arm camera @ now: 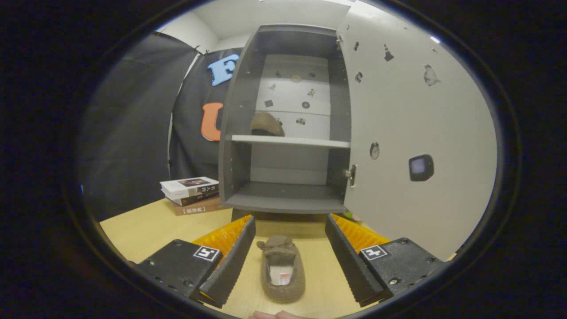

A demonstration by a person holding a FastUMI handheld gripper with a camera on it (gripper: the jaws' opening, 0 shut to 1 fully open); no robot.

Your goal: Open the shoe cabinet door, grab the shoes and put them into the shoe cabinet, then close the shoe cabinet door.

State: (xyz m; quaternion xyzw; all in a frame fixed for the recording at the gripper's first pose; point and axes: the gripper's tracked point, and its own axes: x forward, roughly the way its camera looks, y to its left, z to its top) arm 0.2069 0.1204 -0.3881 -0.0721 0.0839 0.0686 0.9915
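Between the fingers of the spread gripper (290, 261) a slipper (282, 274) lies on the worktop (146, 230), untouched. Beyond stands the open cabinet (285, 195), what looks like its mate (266, 125) already shelved. A grip on the soft rim alone could slip, or the slipper could snag the door (412, 133).

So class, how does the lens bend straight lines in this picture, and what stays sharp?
Gripper view: fisheye bows the shoe cabinet sides and open door; the slipper between the open gripper fingers is sharp, lighting even.
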